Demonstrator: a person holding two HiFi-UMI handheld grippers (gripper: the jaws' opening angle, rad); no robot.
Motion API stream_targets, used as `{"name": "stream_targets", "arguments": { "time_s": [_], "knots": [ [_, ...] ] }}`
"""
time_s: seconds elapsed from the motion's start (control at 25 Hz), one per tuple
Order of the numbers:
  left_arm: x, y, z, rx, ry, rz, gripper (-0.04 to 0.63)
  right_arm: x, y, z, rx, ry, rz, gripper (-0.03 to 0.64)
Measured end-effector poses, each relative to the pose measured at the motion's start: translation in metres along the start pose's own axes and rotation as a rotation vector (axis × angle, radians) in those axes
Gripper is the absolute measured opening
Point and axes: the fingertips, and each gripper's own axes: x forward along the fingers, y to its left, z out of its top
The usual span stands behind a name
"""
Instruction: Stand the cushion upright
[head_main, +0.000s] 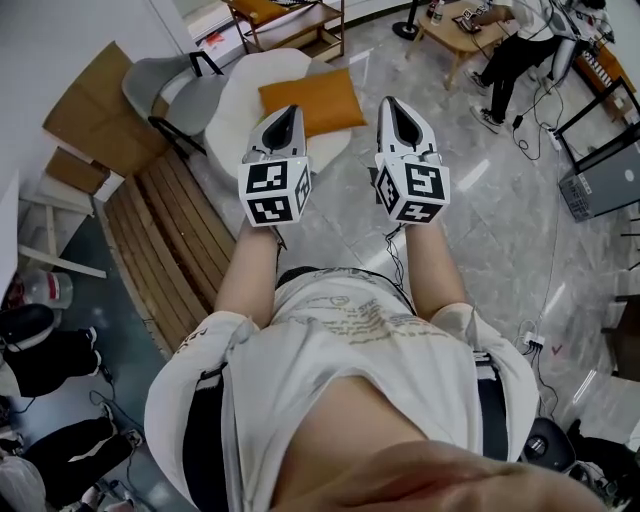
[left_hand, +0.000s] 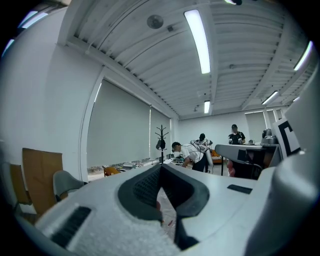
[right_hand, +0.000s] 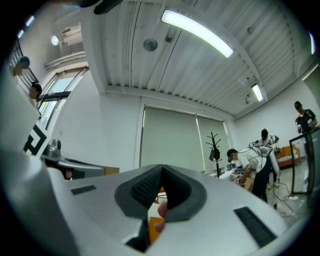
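- Left gripper (head_main: 288, 118): jaws pinched shut on nothing, hovering over the near edge of the white chair (head_main: 235, 110). Closed like that, it can only shove.
- Orange cushion (head_main: 312, 100): flat on that chair, upper middle of the frame, untouched. It looks soft, so I'd guess it flops back down.
- Right gripper (head_main: 397, 112): also shut and empty. A push could slide the cushion off.

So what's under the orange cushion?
A white round seat; the orange cushion lies on it. Whatever sits directly beneath the cushion is covered, so it can't be seen.
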Motion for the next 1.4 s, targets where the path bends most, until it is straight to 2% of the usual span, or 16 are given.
{"name": "stream_targets", "arguments": {
  "time_s": [0.4, 0.72, 1.4],
  "knots": [
    [0.015, -0.022, -0.004, 0.028, 0.021, 0.007, 0.014, -0.004, -0.027, -0.007, 0.026, 0.005, -0.002, 0.026],
    [0.035, -0.014, -0.013, 0.043, 0.021, -0.005, 0.014, 0.013, -0.029, -0.017, 0.021, -0.005, -0.004, 0.026],
    [0.146, 0.020, -0.031, 0.035, 0.071, -0.048, 0.014, 0.113, -0.065, -0.043, 0.014, 0.027, -0.037, 0.026]
  ]
}}
